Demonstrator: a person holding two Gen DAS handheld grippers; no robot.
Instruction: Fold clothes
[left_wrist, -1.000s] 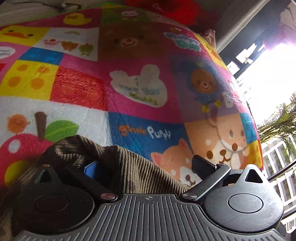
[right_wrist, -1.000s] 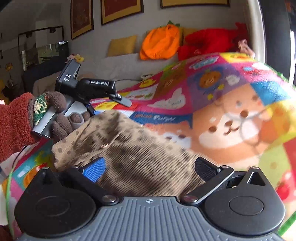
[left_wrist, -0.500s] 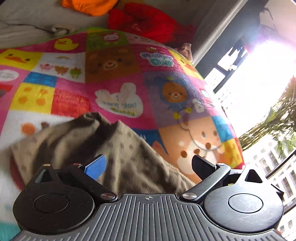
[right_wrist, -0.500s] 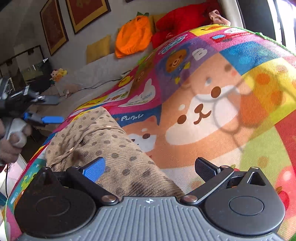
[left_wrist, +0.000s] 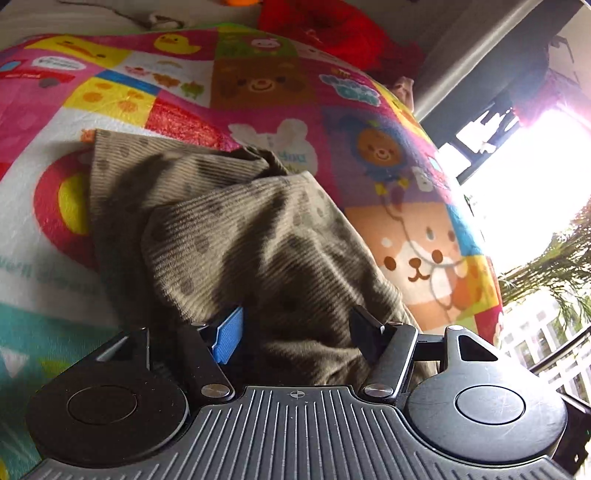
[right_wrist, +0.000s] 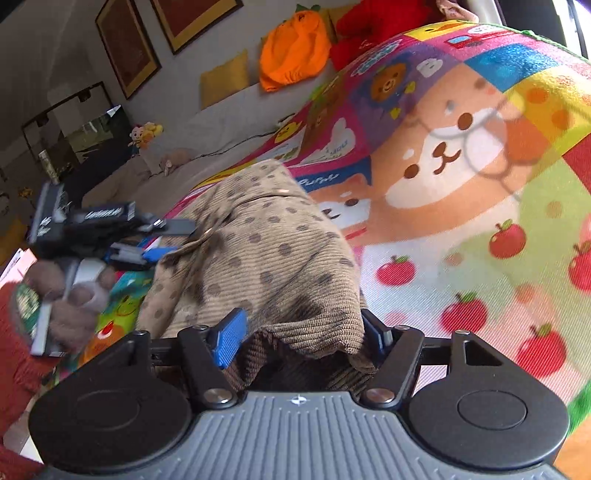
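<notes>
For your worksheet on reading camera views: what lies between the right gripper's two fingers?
In the right wrist view, a bunched edge of the dotted brown corduroy garment lies between the right gripper's open fingers.

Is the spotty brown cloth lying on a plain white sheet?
No, the spotty brown cloth lies on a bright mat covered with cartoon animals and red apples.

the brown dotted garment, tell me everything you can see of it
The brown dotted garment looks like ribbed, corduroy-like cloth, tan with darker round spots. It lies crumpled and partly folded over itself on the cartoon play mat. Its near edge bunches between the fingers of the right gripper, which stand apart around it. The left gripper likewise straddles cloth, fingers apart. What kind of garment it is cannot be told.
</notes>
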